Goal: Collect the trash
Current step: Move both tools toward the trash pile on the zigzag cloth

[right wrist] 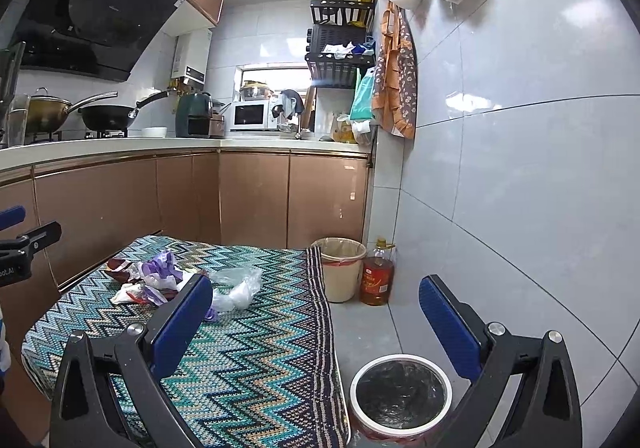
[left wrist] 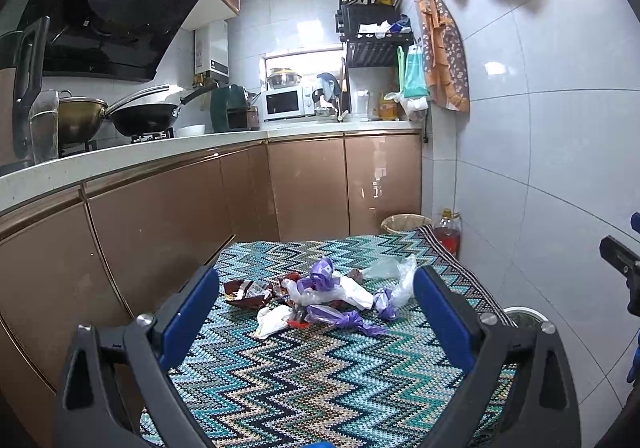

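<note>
A pile of trash [left wrist: 320, 296] lies on the zigzag-patterned tablecloth [left wrist: 320, 376]: purple bags, a white wrapper, clear plastic and a dark red snack packet [left wrist: 248, 291]. My left gripper [left wrist: 316, 310] is open and empty, hovering just before the pile. My right gripper [right wrist: 316, 314] is open and empty, above the table's right edge, with the pile [right wrist: 160, 280] to its left. A white-rimmed bin with a black liner [right wrist: 400, 394] stands on the floor below it; its rim also shows in the left wrist view [left wrist: 524, 314].
A beige bin [right wrist: 340, 268] and an oil bottle [right wrist: 376, 276] stand by the far wall corner. Brown cabinets [left wrist: 160, 224] and a counter with pans run along the left. A tiled wall [right wrist: 520, 167] is on the right.
</note>
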`<state>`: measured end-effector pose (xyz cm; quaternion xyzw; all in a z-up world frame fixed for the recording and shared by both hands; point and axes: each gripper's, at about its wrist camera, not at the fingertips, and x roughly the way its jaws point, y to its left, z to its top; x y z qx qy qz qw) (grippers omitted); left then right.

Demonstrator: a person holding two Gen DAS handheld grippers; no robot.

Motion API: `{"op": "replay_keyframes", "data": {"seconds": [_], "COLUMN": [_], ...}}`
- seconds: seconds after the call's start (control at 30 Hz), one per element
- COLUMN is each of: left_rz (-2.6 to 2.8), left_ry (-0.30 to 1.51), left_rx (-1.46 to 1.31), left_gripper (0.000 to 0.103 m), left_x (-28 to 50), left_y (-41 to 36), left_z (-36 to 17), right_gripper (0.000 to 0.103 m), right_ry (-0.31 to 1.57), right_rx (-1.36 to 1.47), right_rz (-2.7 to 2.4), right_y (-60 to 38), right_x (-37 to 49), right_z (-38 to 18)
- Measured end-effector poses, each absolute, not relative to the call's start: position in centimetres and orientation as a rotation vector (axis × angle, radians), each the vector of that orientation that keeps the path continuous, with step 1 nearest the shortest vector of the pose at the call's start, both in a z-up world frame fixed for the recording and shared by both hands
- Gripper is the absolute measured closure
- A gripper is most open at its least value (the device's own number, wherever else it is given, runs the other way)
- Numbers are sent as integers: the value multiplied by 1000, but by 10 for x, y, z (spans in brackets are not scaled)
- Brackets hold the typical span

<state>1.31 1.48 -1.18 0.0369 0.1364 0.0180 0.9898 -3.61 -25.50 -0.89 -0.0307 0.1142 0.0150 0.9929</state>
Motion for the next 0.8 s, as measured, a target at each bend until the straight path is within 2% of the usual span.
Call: {"op": "replay_keyframes", "data": {"seconds": [0.8], "left_rz": [55], "left_ry": [411], "left_rx": [39], "left_gripper": [5], "left_x": [81], "left_y": [31], "left_z": [-49], "right_gripper": [0], "right_ry": [334], "right_rx": [-20], "right_rz": [22], "right_y": [-259], "right_x": [22], "right_z": [-30]}}
